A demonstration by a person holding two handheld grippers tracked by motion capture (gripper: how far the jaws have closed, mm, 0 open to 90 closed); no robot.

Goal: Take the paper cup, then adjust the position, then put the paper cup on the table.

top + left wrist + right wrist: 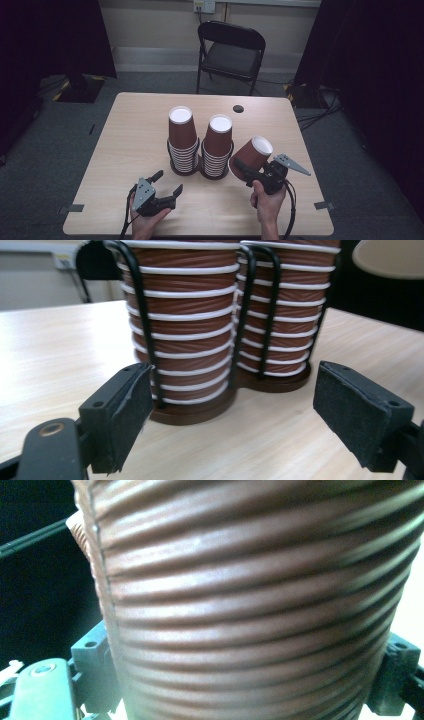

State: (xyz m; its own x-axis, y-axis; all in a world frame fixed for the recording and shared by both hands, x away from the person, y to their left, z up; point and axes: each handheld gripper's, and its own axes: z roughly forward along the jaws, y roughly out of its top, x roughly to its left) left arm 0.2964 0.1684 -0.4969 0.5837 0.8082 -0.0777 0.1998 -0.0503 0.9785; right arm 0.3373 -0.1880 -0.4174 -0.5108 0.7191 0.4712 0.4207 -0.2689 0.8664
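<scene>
Right now the right gripper (248, 169) has a brown paper cup (251, 156) held between its jaws. The cup is upside down and tipped over to one side, so its white bottom points up and away from the person. It hangs in the air just beside the two stacks, near the right one. In the right gripper view the ribbed brown wall of the cup (250, 600) sits between the two black pads, which press on it from both sides. The hold on the side wall looks like a good way to carry the cup without crushing it.

The two cup stacks (200, 142) stand side by side in the middle of the table (125, 150), each inside a black wire holder (142, 320) that keeps the cups from falling over. It seems the cup is either going onto a stack or has come off one; the pictures cannot say which.

The left gripper (169, 183) rests low near the front edge of the table, in the person's left hand (147, 220). Its jaws stand wide apart with nothing in them, and they point at the bottom of the stacks, as if waiting
</scene>
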